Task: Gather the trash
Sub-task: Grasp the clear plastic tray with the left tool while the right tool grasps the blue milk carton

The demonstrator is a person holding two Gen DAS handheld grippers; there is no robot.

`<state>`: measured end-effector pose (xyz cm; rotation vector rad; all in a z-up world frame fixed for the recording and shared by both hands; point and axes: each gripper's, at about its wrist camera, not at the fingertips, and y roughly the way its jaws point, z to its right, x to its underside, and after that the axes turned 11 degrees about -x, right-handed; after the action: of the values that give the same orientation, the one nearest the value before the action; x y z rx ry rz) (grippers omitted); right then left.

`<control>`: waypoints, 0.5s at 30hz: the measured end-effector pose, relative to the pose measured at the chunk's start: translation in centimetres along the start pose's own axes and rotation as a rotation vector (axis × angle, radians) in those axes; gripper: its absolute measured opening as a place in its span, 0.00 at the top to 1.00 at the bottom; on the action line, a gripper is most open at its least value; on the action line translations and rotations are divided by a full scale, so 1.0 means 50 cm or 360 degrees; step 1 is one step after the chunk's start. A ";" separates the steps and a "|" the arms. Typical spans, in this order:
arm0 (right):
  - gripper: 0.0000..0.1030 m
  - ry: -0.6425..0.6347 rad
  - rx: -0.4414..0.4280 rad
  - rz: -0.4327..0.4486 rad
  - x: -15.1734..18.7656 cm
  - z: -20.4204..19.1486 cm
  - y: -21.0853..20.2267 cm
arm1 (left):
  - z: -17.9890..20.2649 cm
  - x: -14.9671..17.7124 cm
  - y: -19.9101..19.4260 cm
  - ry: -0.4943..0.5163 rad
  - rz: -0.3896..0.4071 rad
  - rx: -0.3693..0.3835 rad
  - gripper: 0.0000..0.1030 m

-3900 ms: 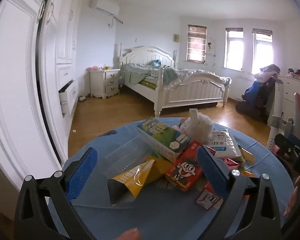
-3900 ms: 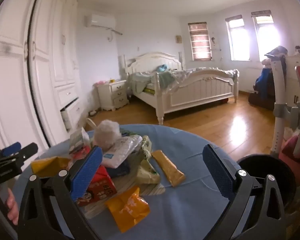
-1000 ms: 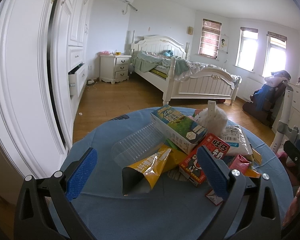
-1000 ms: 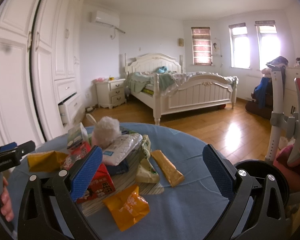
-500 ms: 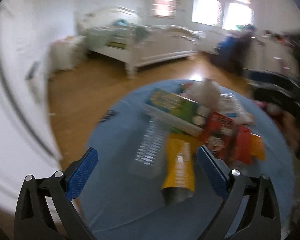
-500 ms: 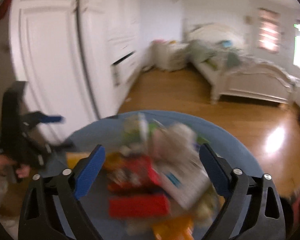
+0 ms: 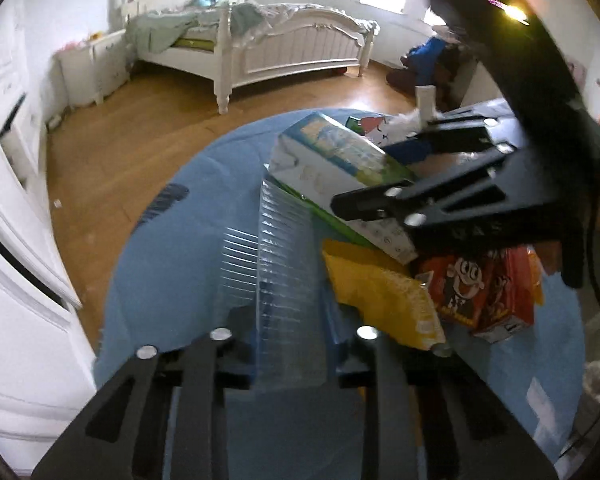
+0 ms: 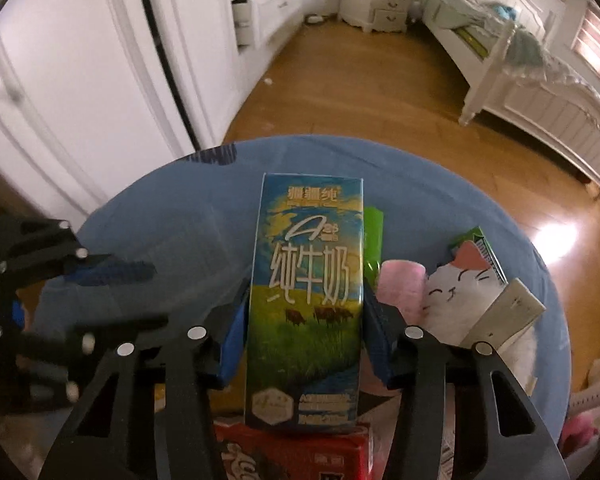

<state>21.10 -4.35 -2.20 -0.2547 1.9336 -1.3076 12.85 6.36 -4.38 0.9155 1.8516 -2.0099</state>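
Clear ribbed plastic tray (image 7: 288, 292) is sitting clamped between the blue pads of the left gripper (image 7: 290, 354), lying lengthwise on the round blue-covered table (image 7: 172, 264). Just beside it, the right gripper (image 8: 302, 344) is squeezing the sides of a tall blue-and-green milk carton (image 8: 308, 296), which is resting atop the trash pile beside a yellow crinkled snack bag (image 7: 380, 292) and a red cartoon-printed drink box (image 7: 472, 292).
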 end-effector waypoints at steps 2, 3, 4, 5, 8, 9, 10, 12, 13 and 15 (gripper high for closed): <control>0.53 0.0037 -0.0096 0.0093 0.016 0.008 -0.039 | -0.003 -0.004 -0.007 -0.0032 0.0032 0.0016 0.89; 0.53 0.0052 -0.0147 0.0156 0.020 0.007 -0.060 | -0.003 0.000 -0.019 -0.0049 0.0064 0.0021 0.90; 0.53 0.0092 -0.0231 0.0274 0.029 0.014 -0.096 | -0.004 -0.001 -0.037 -0.0072 0.0106 0.0028 0.90; 0.53 0.0113 -0.0277 0.0343 0.037 0.016 -0.127 | -0.005 0.000 -0.055 -0.0089 0.0136 0.0033 0.91; 0.53 0.0163 -0.0427 0.0692 0.080 0.026 -0.242 | 0.006 -0.014 -0.126 -0.0156 0.0275 0.0050 0.92; 0.53 0.0171 -0.0438 0.0772 0.092 0.030 -0.277 | 0.011 -0.021 -0.150 -0.0173 0.0315 0.0071 0.92; 0.53 0.0183 -0.0438 0.0888 0.118 0.035 -0.321 | 0.021 -0.029 -0.162 -0.0180 0.0343 0.0089 0.92; 0.53 0.0219 -0.0368 0.1053 0.170 0.050 -0.389 | 0.050 -0.048 -0.189 -0.0166 0.0384 0.0091 0.92; 0.53 0.0247 -0.0287 0.1135 0.204 0.062 -0.423 | 0.068 -0.059 -0.193 -0.0152 0.0395 0.0093 0.92; 0.53 0.0307 -0.0140 0.1231 0.267 0.085 -0.466 | 0.110 -0.077 -0.194 -0.0092 0.0410 0.0080 0.92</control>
<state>9.21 -25.20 10.59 0.5516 1.9457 -0.7447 8.70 1.69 5.64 1.0390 1.5697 -1.9110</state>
